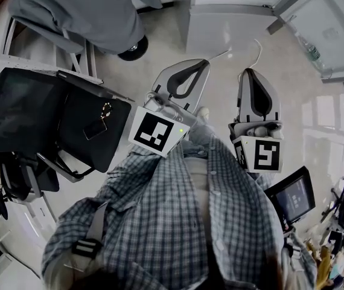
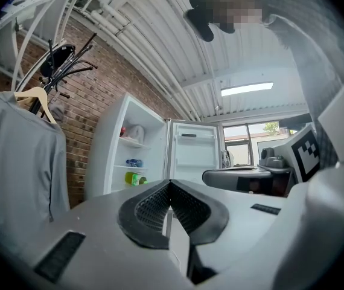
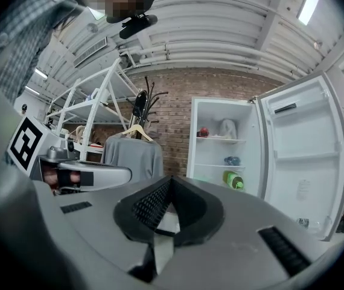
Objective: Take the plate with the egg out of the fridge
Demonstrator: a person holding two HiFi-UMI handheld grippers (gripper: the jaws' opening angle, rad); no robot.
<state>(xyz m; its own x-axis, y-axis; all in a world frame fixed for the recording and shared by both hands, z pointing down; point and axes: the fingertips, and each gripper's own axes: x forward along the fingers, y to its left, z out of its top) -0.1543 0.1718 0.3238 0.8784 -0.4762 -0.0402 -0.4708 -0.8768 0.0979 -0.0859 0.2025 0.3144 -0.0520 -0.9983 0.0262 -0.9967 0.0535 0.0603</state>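
A white fridge (image 1: pixel 226 17) stands some way ahead with its door (image 1: pixel 335 29) swung wide to the right. On its shelves (image 3: pixel 223 150) I see a red item (image 3: pixel 204 132), a white bag-like thing (image 3: pixel 226 128), a blue item (image 3: pixel 232 161) and a green bottle (image 3: pixel 236 180). I cannot make out a plate or an egg. My left gripper (image 1: pixel 205 61) and right gripper (image 1: pixel 246 71) are held side by side in front of my chest, pointing at the fridge and well short of it. Both have their jaws pressed together with nothing between them, as the left gripper (image 2: pixel 170 183) and right gripper (image 3: pixel 172 178) views show.
A grey garment (image 3: pixel 133 156) hangs on a coat rack by the brick wall, left of the fridge. Black chairs with bags (image 1: pixel 51 119) stand at my left, beside a white shelf rack (image 3: pixel 90 113). A dark screen (image 1: pixel 293 198) sits at my right. Pale floor lies between me and the fridge.
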